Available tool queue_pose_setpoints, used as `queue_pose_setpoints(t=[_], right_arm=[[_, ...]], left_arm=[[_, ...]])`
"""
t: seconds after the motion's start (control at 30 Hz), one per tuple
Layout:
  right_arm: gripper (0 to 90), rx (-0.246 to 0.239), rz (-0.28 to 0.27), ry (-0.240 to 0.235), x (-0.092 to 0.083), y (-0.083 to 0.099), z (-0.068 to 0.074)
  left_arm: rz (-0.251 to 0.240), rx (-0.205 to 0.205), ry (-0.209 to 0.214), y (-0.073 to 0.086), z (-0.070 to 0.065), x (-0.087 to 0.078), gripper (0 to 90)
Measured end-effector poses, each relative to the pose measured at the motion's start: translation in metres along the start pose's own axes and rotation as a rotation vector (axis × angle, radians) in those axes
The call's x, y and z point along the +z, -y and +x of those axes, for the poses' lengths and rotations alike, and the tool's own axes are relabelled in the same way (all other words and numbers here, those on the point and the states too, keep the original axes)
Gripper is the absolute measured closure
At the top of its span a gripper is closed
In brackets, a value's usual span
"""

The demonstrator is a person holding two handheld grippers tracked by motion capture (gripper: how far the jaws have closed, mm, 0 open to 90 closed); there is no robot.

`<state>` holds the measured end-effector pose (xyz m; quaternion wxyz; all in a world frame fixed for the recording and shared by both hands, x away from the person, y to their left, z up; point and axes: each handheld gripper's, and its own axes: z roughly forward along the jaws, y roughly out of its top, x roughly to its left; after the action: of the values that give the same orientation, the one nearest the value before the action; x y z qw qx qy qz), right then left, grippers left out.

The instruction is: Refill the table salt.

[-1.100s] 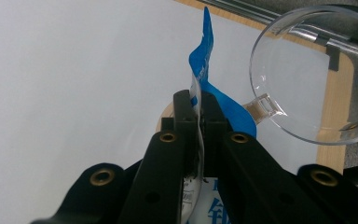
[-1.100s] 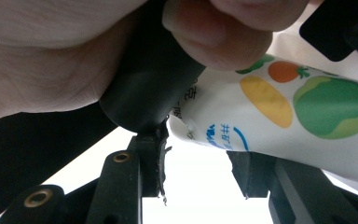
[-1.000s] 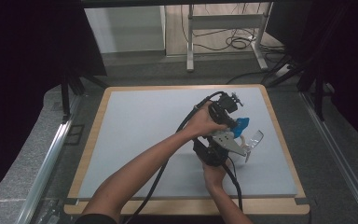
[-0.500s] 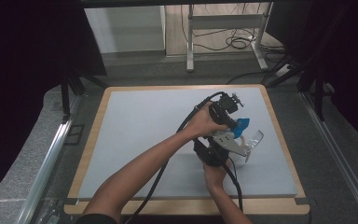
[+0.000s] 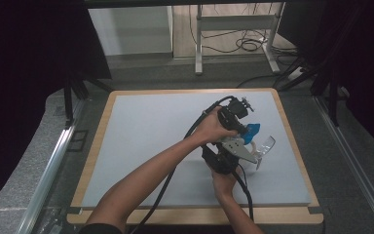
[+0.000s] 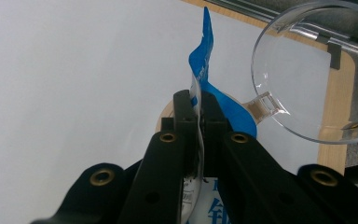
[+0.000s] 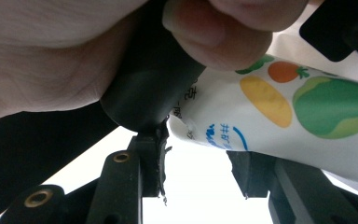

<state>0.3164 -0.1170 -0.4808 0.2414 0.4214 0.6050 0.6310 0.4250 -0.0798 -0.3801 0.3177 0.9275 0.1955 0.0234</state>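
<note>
The left gripper is clenched on a thin blue-and-white plastic food sachet, its two black jaws pressed flat against the film from either side; seen along the jaws in the left gripper view, the sachet stands on edge with its long axis running away from the gripper and rising to a blue point. In the right gripper view the same sachet, white here and printed with fruit and vegetables, slants across from upper right to lower left, and its torn corner hangs just over the gap between the right gripper's jaws; those jaws stand part open, and I cannot tell that either pad presses on the film, though a shred of something clings to the left-hand one. The left hand sits directly above that gap and is what crowds any closing move. My reading is that the right gripper must take the torn corner while the left holds the body fast, so the relation that counts is corner above gap, sachet axis crosswise to the right jaws. In the high view both grippers meet right of centre over the pale grey table top; just beyond, a clear round plastic cup with a small handle lies tipped with its mouth toward the sachet, near its blue end; farther off runs the light wooden table border.
</note>
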Motion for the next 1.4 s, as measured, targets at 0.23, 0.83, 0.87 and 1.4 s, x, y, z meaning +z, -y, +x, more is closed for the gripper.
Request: queue_pose_setpoints(t=[0.23, 0.83, 0.87, 1.4], right_arm=[[59.7, 0.000, 0.001, -0.005, 0.0019, 0.0003, 0.0023], [59.7, -0.003, 0.002, -0.010, 0.0028, -0.0004, 0.0039], [59.7, -0.003, 0.002, -0.010, 0.0028, -0.0004, 0.0038], [59.8, -0.002, 0.005, -0.009, 0.0018, 0.0002, 0.0028]], left_arm=[[-0.001, -0.005, -0.003, 0.0024, 0.0013, -0.0021, 88.9], [-0.008, -0.010, -0.004, 0.0034, 0.0017, -0.0038, 88.9], [-0.008, -0.013, -0.004, 0.0035, 0.0015, -0.0037, 88.9], [-0.003, -0.008, -0.002, 0.0031, 0.0012, -0.0020, 88.9]])
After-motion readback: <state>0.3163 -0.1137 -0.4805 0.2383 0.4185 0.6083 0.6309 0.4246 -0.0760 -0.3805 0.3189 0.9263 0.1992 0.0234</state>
